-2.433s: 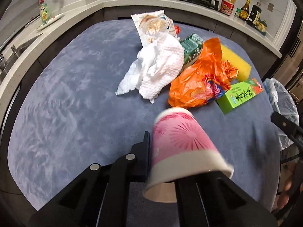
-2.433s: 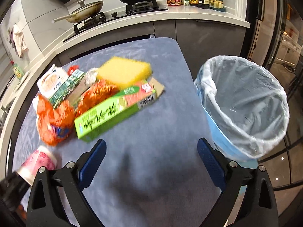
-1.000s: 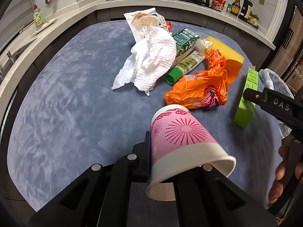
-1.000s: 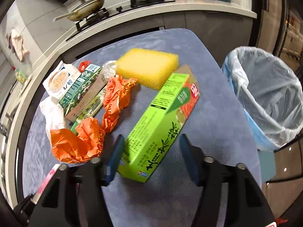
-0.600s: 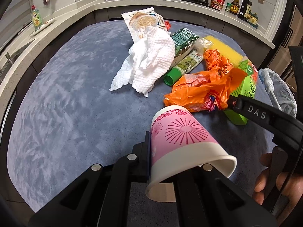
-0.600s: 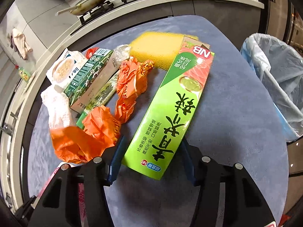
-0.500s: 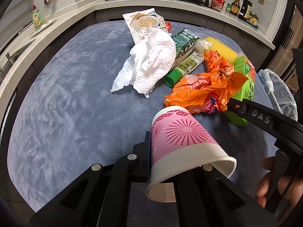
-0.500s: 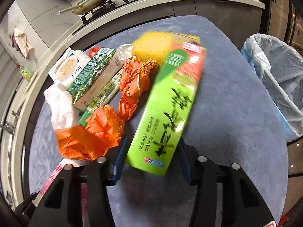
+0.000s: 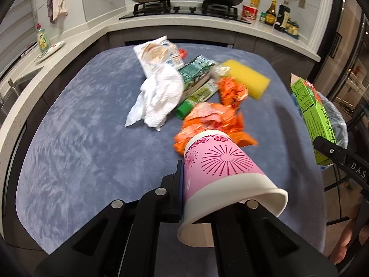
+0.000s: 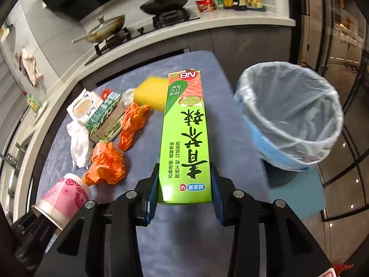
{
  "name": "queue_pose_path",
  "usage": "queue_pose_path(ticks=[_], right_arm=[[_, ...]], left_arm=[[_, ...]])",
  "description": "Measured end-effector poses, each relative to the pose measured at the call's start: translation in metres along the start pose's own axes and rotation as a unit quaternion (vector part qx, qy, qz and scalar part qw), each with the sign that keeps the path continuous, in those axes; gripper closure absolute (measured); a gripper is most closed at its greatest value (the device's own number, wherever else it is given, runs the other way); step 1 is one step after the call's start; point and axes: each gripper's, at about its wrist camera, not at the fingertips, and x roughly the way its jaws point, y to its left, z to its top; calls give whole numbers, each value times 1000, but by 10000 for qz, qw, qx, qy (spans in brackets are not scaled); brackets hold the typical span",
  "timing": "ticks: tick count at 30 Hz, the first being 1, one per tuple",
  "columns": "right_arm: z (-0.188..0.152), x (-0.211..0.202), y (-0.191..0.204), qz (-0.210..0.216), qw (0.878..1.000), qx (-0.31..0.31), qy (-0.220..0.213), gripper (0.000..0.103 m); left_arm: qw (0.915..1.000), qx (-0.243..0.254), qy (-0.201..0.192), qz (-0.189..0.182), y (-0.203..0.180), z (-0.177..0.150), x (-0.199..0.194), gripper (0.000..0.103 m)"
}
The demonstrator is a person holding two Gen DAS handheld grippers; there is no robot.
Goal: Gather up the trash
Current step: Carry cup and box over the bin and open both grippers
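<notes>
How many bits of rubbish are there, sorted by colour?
Orange wrappers: 2
Green boxes and tube: 3
White towel and packet: 2
Yellow sponge: 1
Pink cup: 1
Total: 9

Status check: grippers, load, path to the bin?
Left gripper shut on pink paper cup. Right gripper shut on green carton, lifted. Lined blue bin open; nothing between.

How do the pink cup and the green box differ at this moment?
The pink paper cup is round and tapered; the green box is long and flat-sided. The cup sits in the left tongs, the box in the right tongs. The cup's mouth faces the camera; the box points away. Both are gripped.
</notes>
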Motion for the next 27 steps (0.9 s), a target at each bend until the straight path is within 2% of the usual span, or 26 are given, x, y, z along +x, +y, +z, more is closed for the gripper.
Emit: queue_pose_path(ticks=[6, 13, 15, 19, 23, 26, 27], right_arm=[[7, -33, -42, -36, 9995, 219, -214, 65], [23, -37, -110, -337, 9971, 676, -92, 65], [28, -31, -131, -407, 9959, 812, 25, 65], [42, -13, -172, -650, 9920, 1054, 224, 65], [54, 6, -195, -876, 9899, 1051, 364, 65], [60, 16, -205, -982, 9890, 1043, 364, 63], [62, 18, -207, -1020, 9887, 1049, 330, 58]], left_arm=[[9982, 267, -198, -492, -37, 16, -24, 101], [9896, 849, -285, -1126, -116, 50, -21, 101], [9847, 1089, -275, -1330, -147, 61, -14, 101], [9785, 1424, -246, -1469, -209, 82, 15, 101], [9709, 1634, -30, -1750, -268, 99, 51, 101], [9673, 1829, 91, -1754, -304, 104, 82, 99], [9675, 1863, 177, -1699, -312, 104, 90, 98]])
